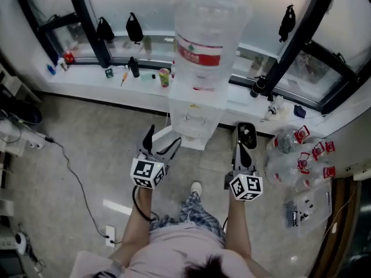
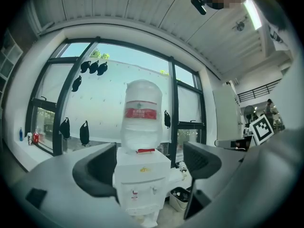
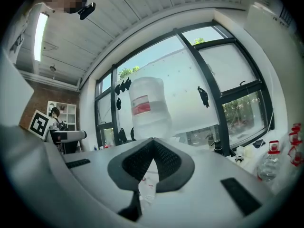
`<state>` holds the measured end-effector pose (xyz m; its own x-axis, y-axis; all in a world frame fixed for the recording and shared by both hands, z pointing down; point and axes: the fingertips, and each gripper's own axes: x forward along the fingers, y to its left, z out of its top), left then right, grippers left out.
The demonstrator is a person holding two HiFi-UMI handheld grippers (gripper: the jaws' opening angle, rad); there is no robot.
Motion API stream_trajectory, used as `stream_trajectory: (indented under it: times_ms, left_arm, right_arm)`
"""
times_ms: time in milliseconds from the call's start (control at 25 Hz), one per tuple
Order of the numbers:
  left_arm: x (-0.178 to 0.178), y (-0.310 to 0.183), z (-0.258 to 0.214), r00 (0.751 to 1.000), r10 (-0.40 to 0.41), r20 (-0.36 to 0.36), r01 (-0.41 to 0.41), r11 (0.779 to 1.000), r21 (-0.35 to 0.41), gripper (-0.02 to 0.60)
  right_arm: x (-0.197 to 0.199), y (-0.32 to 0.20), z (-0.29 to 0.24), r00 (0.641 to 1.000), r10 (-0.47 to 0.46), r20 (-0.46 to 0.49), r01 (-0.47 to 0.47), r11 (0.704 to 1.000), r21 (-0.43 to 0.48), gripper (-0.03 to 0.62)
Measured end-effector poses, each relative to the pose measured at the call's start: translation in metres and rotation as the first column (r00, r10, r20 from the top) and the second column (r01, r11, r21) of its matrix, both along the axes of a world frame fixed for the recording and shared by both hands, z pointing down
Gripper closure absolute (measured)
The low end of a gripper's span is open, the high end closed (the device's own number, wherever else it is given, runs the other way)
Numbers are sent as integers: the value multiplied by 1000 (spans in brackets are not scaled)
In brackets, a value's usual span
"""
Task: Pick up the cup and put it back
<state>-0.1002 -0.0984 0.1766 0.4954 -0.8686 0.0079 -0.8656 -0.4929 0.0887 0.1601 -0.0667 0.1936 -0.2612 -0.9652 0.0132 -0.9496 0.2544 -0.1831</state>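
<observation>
The person stood facing the water dispenser (image 1: 194,120) with both grippers raised toward it, probably a ready pose before any reach. The left gripper (image 1: 161,141) had its fingers (image 2: 97,172) released and wide apart, with only the distant dispenser showing between them. The right gripper (image 1: 246,133) had its fingers (image 3: 171,167) clenched tip to tip on nothing. The only cup (image 1: 164,77) I could find stood on the window sill (image 1: 87,77), upper middle of the head view, well apart from both grippers, so the pick seemed not yet begun.

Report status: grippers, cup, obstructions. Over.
Left gripper open, empty, aimed at water dispenser. Right gripper shut, empty. Cup in neither gripper, not clearly seen. Nothing between grippers and dispenser.
</observation>
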Motion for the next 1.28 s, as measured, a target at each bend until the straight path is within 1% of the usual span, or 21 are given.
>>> stream_trajectory:
  times_ms: [160,400,520,600,800,1040,1280]
  left_arm:
    - [13,-33,-2,1000,-26,17,26,1000,-14,161]
    - [29,-77,-3,997,-71,35,72,997,-12,161]
    - [39,-87,0,996,-77,36,78,997,-11,161]
    - [41,-90,2,995,-78,56,78,997,-10,161]
    - [32,-102,6,994,-84,68,86,996,-22,161]
    - [16,-115,6,995,-57,86,60,998,-29,161]
    - [12,-123,16,994,-6,105,10,999,-43,161]
  right_arm:
    - [11,-40,2,999,-34,10,34,999,-22,583]
    - [25,-88,9,995,-95,8,96,994,-46,583]
    - [30,-104,18,994,-109,11,110,992,-62,583]
    - [28,-113,22,993,-116,21,117,991,-66,583]
    - [16,-128,27,990,-138,15,139,987,-82,583]
    - [-6,-135,23,989,-144,11,145,986,-78,583]
    - [-20,-139,31,992,-125,18,126,988,-90,583]
